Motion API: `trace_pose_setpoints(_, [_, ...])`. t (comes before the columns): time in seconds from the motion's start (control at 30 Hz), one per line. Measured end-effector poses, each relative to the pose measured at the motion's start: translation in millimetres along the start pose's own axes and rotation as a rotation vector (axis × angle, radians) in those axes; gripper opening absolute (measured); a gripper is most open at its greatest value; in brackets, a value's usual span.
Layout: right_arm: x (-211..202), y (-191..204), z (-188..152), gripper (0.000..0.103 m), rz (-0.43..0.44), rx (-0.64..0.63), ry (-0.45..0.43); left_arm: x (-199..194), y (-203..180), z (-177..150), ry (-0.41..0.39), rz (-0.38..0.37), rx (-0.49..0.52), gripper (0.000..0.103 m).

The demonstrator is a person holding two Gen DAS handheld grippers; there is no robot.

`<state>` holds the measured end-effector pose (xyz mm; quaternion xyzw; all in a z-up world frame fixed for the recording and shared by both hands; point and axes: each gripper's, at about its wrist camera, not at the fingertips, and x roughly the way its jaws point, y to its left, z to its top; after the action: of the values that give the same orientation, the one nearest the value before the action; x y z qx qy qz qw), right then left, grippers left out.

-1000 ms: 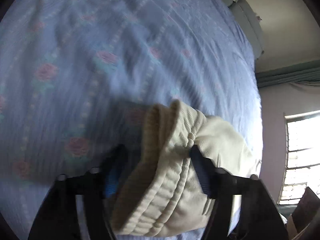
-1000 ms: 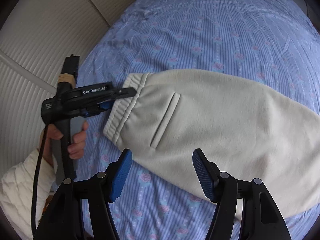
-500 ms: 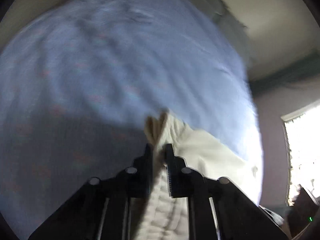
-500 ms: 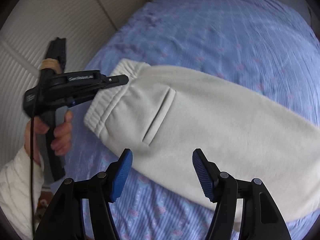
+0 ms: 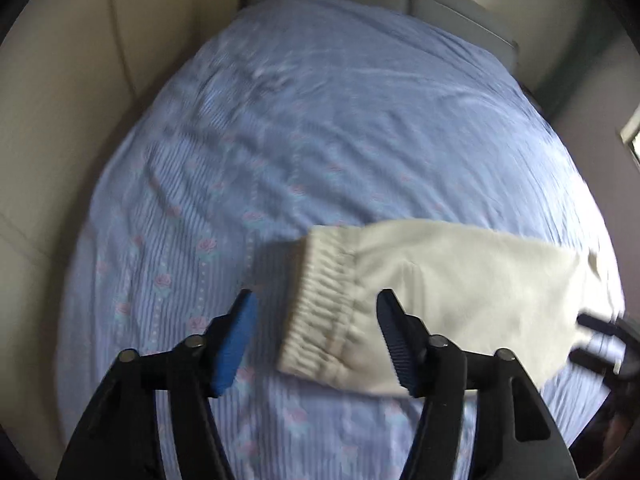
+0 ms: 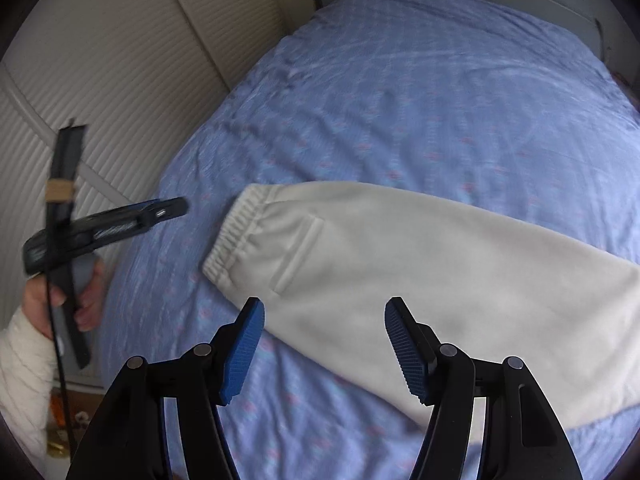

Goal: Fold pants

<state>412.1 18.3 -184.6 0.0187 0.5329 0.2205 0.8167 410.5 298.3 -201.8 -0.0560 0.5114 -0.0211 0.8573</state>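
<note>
The far end of the pants [image 6: 420,280] is being cut off by the right edge of the right wrist view, so the legs and cuffs are not being shown; in the left wrist view the waistband [image 5: 320,300] is being smeared by motion blur, and the bedsheet [image 5: 320,140] pattern is being softened too; the left gripper [image 6: 160,210] is being blurred, its printed lettering unreadable; the sleeve [image 6: 20,360] is being cropped at the lower left corner
</note>
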Motion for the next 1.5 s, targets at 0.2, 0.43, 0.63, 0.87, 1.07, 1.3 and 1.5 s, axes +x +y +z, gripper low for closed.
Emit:
trace_pose_setpoints(0.2, [-74.1, -82.3, -30.6, 0.065, -0.088, 0.074, -0.061, -37.0, -89.5, -14.7, -0.015, -0.050, 0.117, 0.070])
trace_pose_setpoints(0.43, [-150.6, -203.4, -76.2, 0.065, -0.156, 0.213, -0.164, -53.6, -225.1, -26.8, 0.018, -0.202, 0.103, 0.074])
trace_pose_setpoints(0.63, [-204.1, -315.1, -108.6, 0.065, -0.216, 0.260, -0.238, -50.7, -358.6, -33.6, 0.036, -0.189, 0.113, 0.076])
trace_pose_setpoints(0.87, [-240.6, -460.3, -117.8, 0.065, -0.249, 0.274, -0.253, -18.6, -511.9, -25.4, -0.014, -0.200, 0.120, 0.079])
trace_pose_setpoints(1.07, [-233.3, -574.8, -107.1, 0.065, -0.229, 0.273, -0.240, 30.0, -608.4, 2.0, 0.009, -0.195, 0.170, 0.079])
trace_pose_setpoints(1.3, [-170.1, -653.8, -92.9, 0.065, -0.185, 0.295, -0.169, 103.3, -668.6, 32.9, 0.117, -0.109, 0.200, 0.079])
trace_pose_setpoints(1.5, [-112.6, -689.5, -79.9, 0.062, -0.202, 0.266, -0.097, 133.5, -696.5, 26.9, 0.162, -0.081, 0.281, 0.079])
